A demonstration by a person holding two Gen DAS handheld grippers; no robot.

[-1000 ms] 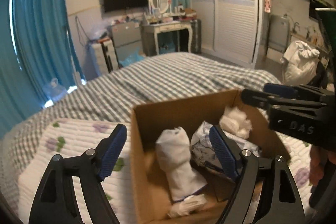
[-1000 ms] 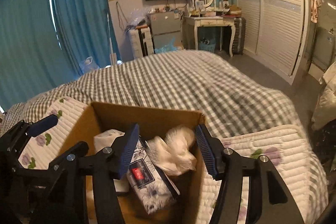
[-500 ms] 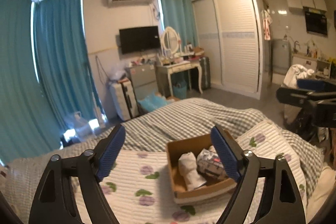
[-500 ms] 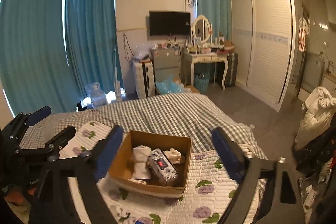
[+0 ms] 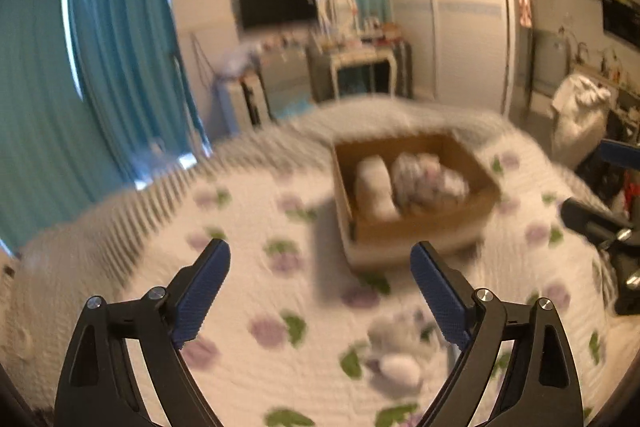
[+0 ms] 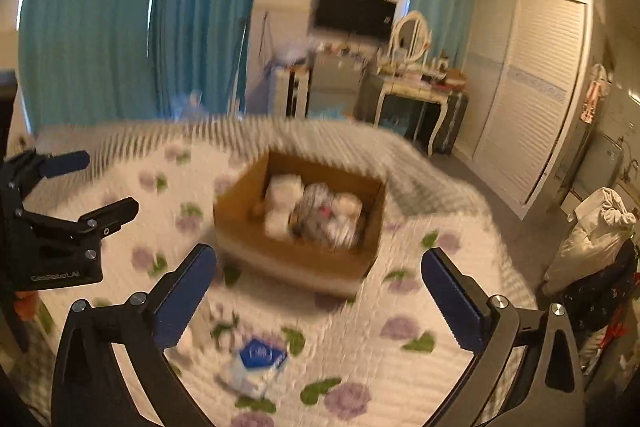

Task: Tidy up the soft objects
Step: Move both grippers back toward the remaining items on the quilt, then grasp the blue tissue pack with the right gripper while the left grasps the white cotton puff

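A cardboard box (image 5: 420,227) sits on the floral quilt (image 5: 248,227), holding white soft bundles (image 5: 374,187) and a patterned tissue pack (image 5: 424,179). My left gripper (image 5: 319,249) hovers short of the box, its jaws opening with nothing between them. A small white and purple soft thing (image 5: 396,355) lies blurred on the quilt below it. My right gripper (image 6: 318,253) also faces the box (image 6: 296,255), jaws opening and empty. A blue and white packet (image 6: 260,357) lies on the quilt under it. Each gripper shows at the edge of the other's view.
The quilt lies on a bed with a grey checked cover (image 6: 352,143). Teal curtains (image 6: 120,19), a dressing table (image 6: 412,95), a wall television (image 6: 354,13) and a white wardrobe (image 6: 528,87) stand beyond. A white bag (image 6: 592,239) sits on the floor at right.
Both grippers drew back from right over the box, which now lies farther ahead. Both pairs of jaws widened. The right jaws, earlier around a white fluffy piece in the box, are empty.
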